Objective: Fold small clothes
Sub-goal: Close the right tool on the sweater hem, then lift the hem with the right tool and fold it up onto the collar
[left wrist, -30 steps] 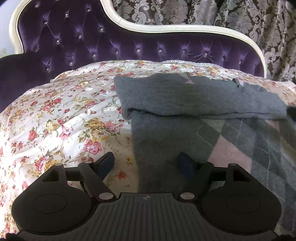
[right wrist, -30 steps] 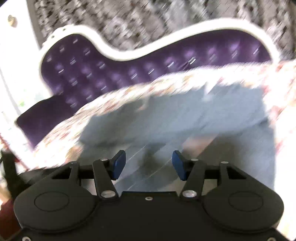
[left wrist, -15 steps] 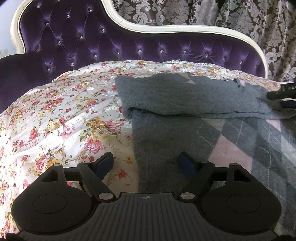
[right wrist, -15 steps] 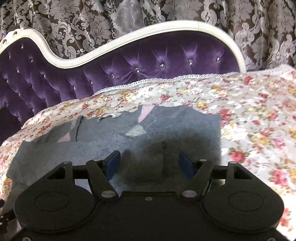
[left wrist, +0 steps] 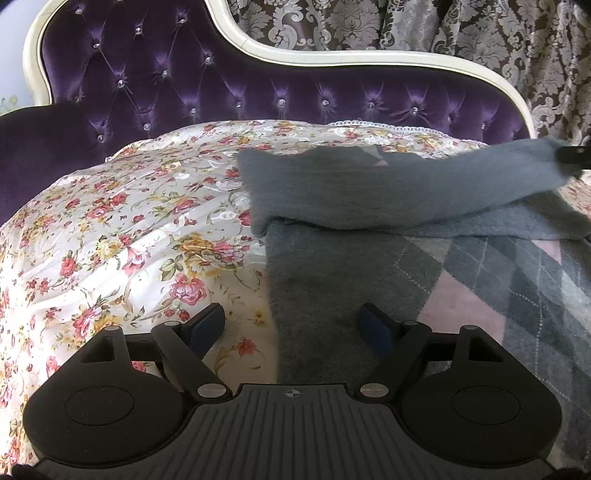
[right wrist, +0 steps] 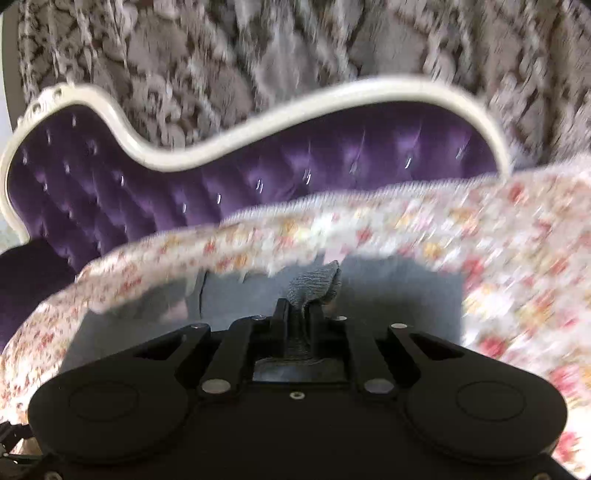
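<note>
A grey sweater [left wrist: 332,280] with a pink and grey diamond front lies flat on the floral sheet. Its sleeve [left wrist: 369,188] is folded across the top and rises toward the right edge, where my right gripper [left wrist: 569,155] holds its end. In the right wrist view my right gripper [right wrist: 295,314] has its jaws closing on the ribbed sleeve cuff [right wrist: 314,284], pads pressed on the knit. My left gripper [left wrist: 291,325] hovers open over the sweater's left edge, with nothing between its fingers.
The floral sheet [left wrist: 129,240] covers the seat of a purple tufted sofa [left wrist: 184,85] with a cream frame. Patterned curtains [left wrist: 369,22] hang behind. Bare sheet lies to the sweater's left.
My right gripper went from open over the sleeve end to shut on the cuff and lifted it off the sweater. The left gripper stayed where it was.
</note>
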### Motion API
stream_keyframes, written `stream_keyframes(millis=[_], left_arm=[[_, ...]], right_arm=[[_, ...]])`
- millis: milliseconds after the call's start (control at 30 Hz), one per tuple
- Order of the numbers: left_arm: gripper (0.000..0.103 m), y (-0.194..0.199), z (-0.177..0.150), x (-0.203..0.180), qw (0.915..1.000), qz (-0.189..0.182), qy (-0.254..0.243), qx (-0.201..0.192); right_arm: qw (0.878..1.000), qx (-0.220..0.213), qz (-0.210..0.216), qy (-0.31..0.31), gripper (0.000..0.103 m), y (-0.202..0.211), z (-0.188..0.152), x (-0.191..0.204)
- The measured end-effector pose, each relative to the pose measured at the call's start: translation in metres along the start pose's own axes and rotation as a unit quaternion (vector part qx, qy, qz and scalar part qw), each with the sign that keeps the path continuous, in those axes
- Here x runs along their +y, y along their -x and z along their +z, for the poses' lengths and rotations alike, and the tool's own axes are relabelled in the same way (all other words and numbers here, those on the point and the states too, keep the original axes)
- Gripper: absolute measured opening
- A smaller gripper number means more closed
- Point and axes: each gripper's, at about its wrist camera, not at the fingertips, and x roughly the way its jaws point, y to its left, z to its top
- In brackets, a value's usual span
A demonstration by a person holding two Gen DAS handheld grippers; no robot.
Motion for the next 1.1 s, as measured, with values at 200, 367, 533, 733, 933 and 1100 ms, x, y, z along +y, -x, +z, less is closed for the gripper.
stream_keyframes(millis=[200, 367, 533, 733, 933, 1100], left_arm=[[0.079, 0.001, 0.002, 0.0, 1.0, -0.003, 0.0, 0.003], [0.078, 0.02, 0.015, 0.004, 0.9997, -0.015, -0.008, 0.014], [0.079, 0.032, 0.048, 0.001, 0.9988, -0.02, -0.025, -0.038], [0.079, -0.012, 0.09, -0.014, 0.9987, -0.027, -0.016, -0.04], [0.079, -0.069, 0.101, -0.017, 0.9997, -0.007, -0.014, -0.02], [0.086, -0.108, 0.097, 0.024, 0.9968, 0.003, 0.076, 0.025]], right_arm=[[0.997, 0.053, -0.062, 0.0, 0.023, -0.018, -0.016, -0.03], [0.995, 0.053, -0.079, -0.019, 0.047, -0.017, -0.03, -0.039], [0.995, -0.006, -0.097, 0.013, 0.058, 0.009, -0.026, -0.024], [0.998, -0.006, -0.039, 0.056, 0.06, -0.001, -0.021, 0.011], [0.996, 0.035, -0.034, 0.073, 0.06, -0.034, -0.033, 0.026], [0.995, 0.052, -0.077, 0.035, 0.06, -0.047, -0.045, 0.005]])
